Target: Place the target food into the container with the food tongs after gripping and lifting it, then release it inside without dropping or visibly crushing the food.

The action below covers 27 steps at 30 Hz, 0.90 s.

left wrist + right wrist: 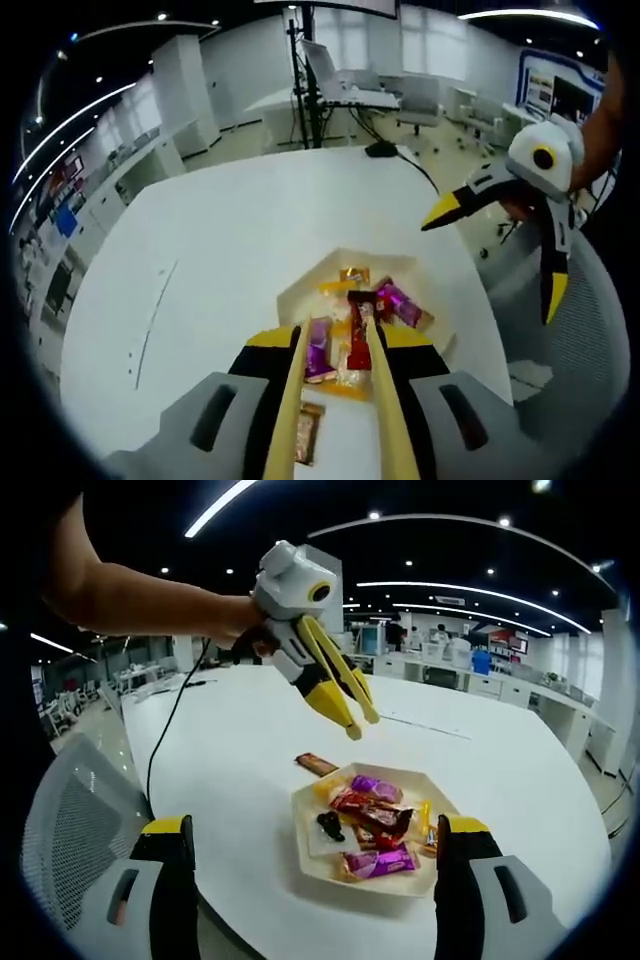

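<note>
The snacks (368,820) lie in a pile in a pale, many-sided tray (310,865) near one edge of the white worktop (500,770). There are purple wrappers, a dark red one, and some yellow and gold ones. One brown bar (316,764) lies flat on the worktop just beside the tray, on the side away from the near edge.

The left gripper (362,720) holds a pair of wooden tongs (338,400). In the left gripper view the two tong arms run forward over the tray, with the red wrapper (358,345) and a purple one (318,350) seen between them. I cannot tell if the tongs are pinching any snack. In the right gripper view this gripper hangs in the air above the tray, held by a person's hand (235,620), its yellow fingers close together around the tongs.

The right gripper (310,860) has its fingers spread wide apart, with the tray between them. It holds nothing.

A grey mesh chair (70,820) stands at the worktop's edge. A black cable (165,730) runs across the worktop.
</note>
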Motion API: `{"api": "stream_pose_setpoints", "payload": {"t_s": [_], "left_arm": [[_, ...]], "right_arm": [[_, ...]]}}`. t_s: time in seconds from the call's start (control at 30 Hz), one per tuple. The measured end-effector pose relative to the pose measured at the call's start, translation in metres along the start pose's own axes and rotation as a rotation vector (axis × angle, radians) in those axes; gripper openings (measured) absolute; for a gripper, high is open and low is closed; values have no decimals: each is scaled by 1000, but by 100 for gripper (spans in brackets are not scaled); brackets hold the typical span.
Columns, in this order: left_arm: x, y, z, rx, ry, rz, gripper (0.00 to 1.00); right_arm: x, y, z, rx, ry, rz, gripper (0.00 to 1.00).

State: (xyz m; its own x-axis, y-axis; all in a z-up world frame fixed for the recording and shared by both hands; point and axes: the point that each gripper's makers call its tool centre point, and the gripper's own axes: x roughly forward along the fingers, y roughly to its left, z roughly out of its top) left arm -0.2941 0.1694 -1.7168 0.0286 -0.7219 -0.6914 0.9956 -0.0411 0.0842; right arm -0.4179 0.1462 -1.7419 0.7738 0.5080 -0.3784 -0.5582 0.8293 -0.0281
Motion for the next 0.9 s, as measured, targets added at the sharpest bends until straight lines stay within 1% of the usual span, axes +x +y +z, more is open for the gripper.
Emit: {"api": "stream_pose_setpoints", "payload": {"t_s": [0.4,0.5,0.6,0.77,0.9], "left_arm": [[-6,9,-20,-3,2,14,27],[-7,11,-28,-3,9,18,27],[-7,14,-35,-2,13,23,27],[-8,20,-52,4,29,30,27],[-9,25,-61,2,36,39,27]], "right_arm": [[0,0,0,0,3,-1,99],[-1,-2,1,0,-6,-7,99],[0,-1,0,9,-1,0,99],[0,0,0,9,2,2,99],[1,-1,-1,11,4,1,99]]}}
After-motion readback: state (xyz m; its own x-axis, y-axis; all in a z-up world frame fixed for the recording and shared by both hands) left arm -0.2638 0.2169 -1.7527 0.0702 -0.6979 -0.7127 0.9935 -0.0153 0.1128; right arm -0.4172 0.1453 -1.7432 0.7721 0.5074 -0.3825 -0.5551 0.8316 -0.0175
